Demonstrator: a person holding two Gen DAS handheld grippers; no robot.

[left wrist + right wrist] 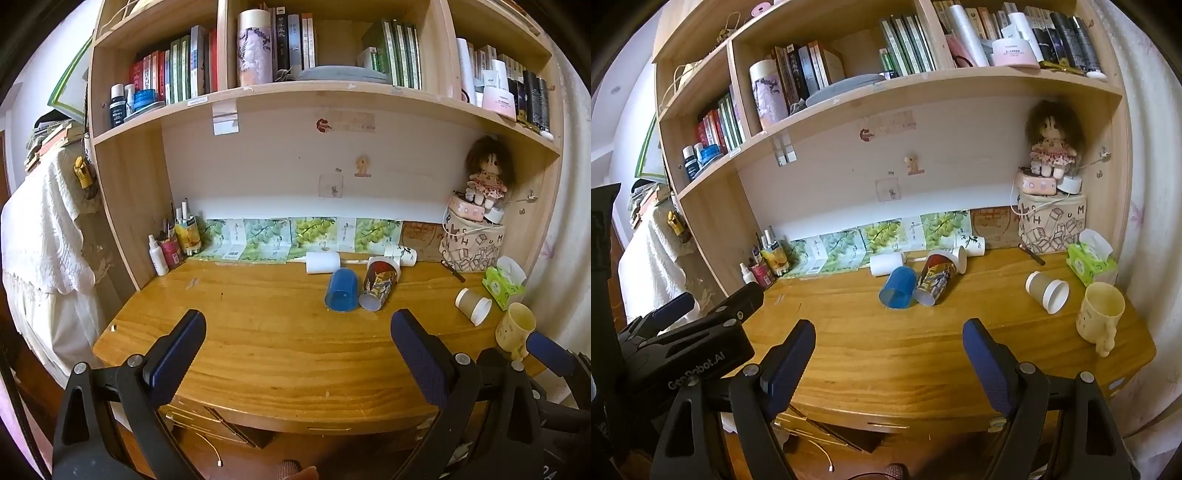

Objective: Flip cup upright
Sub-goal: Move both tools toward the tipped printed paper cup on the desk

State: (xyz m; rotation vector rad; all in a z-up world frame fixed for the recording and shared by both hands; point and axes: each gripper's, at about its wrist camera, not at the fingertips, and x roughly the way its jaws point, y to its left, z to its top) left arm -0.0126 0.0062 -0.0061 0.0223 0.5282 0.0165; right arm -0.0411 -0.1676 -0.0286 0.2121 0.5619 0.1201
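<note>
A blue plastic cup lies on its side mid-desk, touching a printed paper cup that also lies on its side. A grey paper cup lies on its side to the right. A cream mug stands upright at the right edge. A white cup and a bamboo-print cup lie at the back. My left gripper and right gripper are open, empty, above the desk's front edge.
The wooden desk sits under bookshelves. Bottles and a pen pot stand at the back left. A printed bag with a doll on it and a green tissue pack are at the back right. The left gripper's body shows in the right wrist view.
</note>
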